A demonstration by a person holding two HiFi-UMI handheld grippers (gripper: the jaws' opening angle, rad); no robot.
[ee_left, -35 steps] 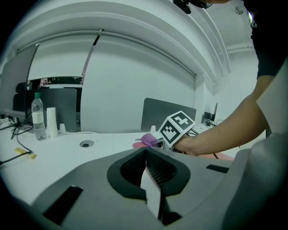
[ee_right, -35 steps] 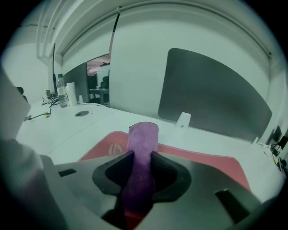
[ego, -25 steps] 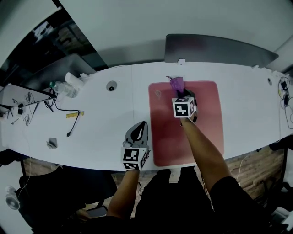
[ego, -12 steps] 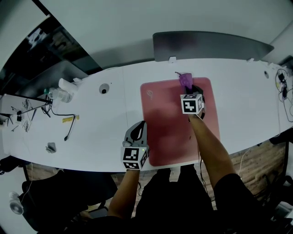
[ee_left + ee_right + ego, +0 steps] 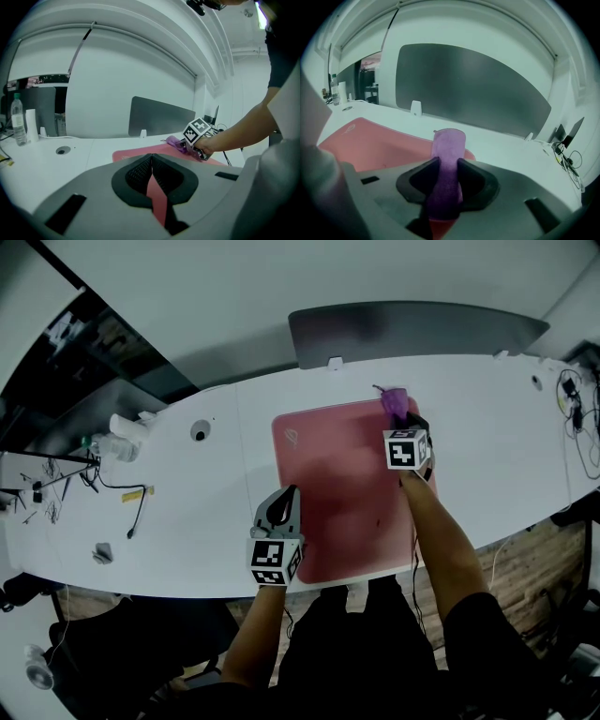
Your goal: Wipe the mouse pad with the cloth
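A pink mouse pad (image 5: pixel 342 488) lies in the middle of the white table (image 5: pixel 206 493). My right gripper (image 5: pixel 401 416) is shut on a purple cloth (image 5: pixel 394 401) at the pad's far right corner; the cloth (image 5: pixel 446 168) stands pinched between the jaws, its tip past them over the pad (image 5: pixel 370 147). My left gripper (image 5: pixel 279 510) rests at the pad's near left edge with its jaws closed together and nothing in them. From the left gripper view, the pad (image 5: pixel 150 151) stretches ahead, and the right gripper's marker cube (image 5: pixel 195 132) and cloth (image 5: pixel 175 141) sit at its far side.
A grey screen (image 5: pixel 412 329) stands along the table's back edge. A plastic bottle (image 5: pixel 114 442), cables (image 5: pixel 131 498) and small items lie at the far left. More cables (image 5: pixel 574 418) sit at the right end. A round cable port (image 5: pixel 200 431) is left of the pad.
My right gripper has slid the cloth along the pad's far edge from the middle to the right corner. The left gripper has stayed put.
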